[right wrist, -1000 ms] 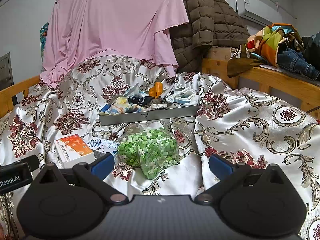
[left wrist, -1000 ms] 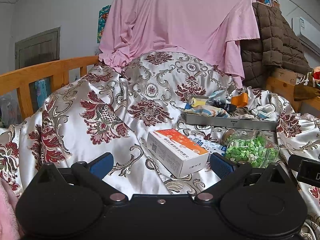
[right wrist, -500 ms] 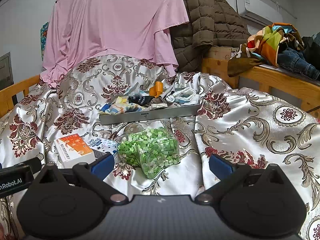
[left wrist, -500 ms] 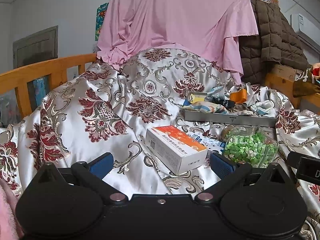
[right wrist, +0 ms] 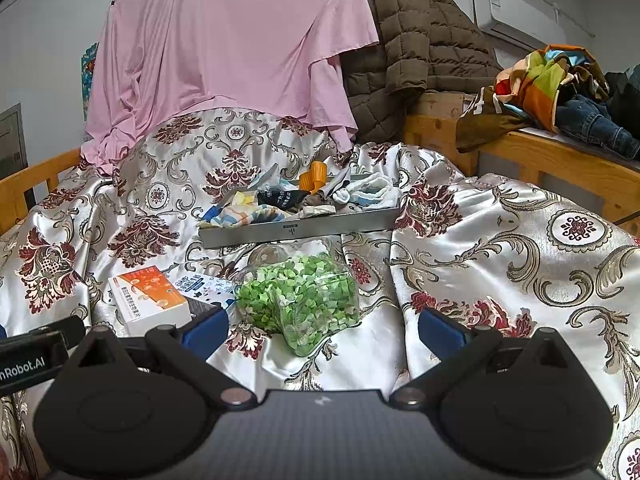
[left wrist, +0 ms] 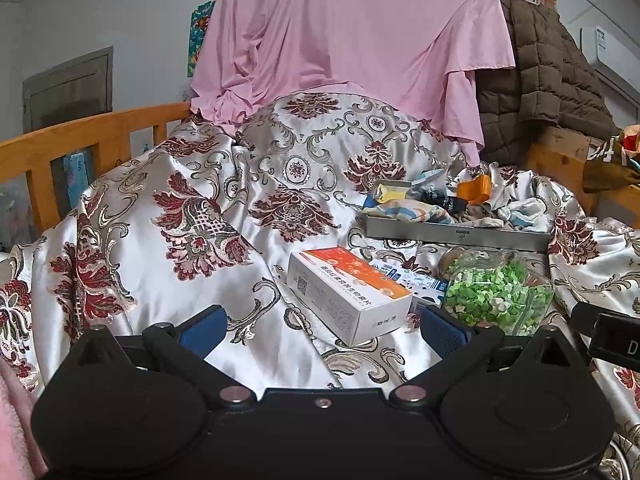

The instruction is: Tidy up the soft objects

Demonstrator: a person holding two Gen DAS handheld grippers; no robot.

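**A:** Bedroom scene: a bed under a satin bedspread (left wrist: 160, 260) with red flowers, and a pink sheet (right wrist: 224, 48) hung behind it. How do the tools stand?

**B:** The left gripper (left wrist: 322, 326) is spread wide and holds nothing. The right gripper (right wrist: 320, 330) is the same, wide and empty. Both hover low over the near bedspread.

**A:** Has anything changed in the last second?

**B:** Hardly. The left view has drifted a little and the right one barely at all. No item has shifted and neither gripper has narrowed.

**A:** What lies just beyond them?

**B:** An orange-and-white box (left wrist: 348, 300) lies near the left gripper. To its right, a clear container of green bits (right wrist: 300, 296) lies ahead of the right gripper.

**A:** And the soft things?

**B:** Farther back, a metal tray (right wrist: 300, 230) holds a loose heap of socks and cloths (right wrist: 368, 194). A patterned cloth (right wrist: 236, 216) hangs over its left end.

**A:** So where does the task stand?

**B:** I judge this a pause. The heap fits soft things already gathered into the tray. It also fits a jumble waiting to be sorted out. With nothing moved lately, I cannot say which.
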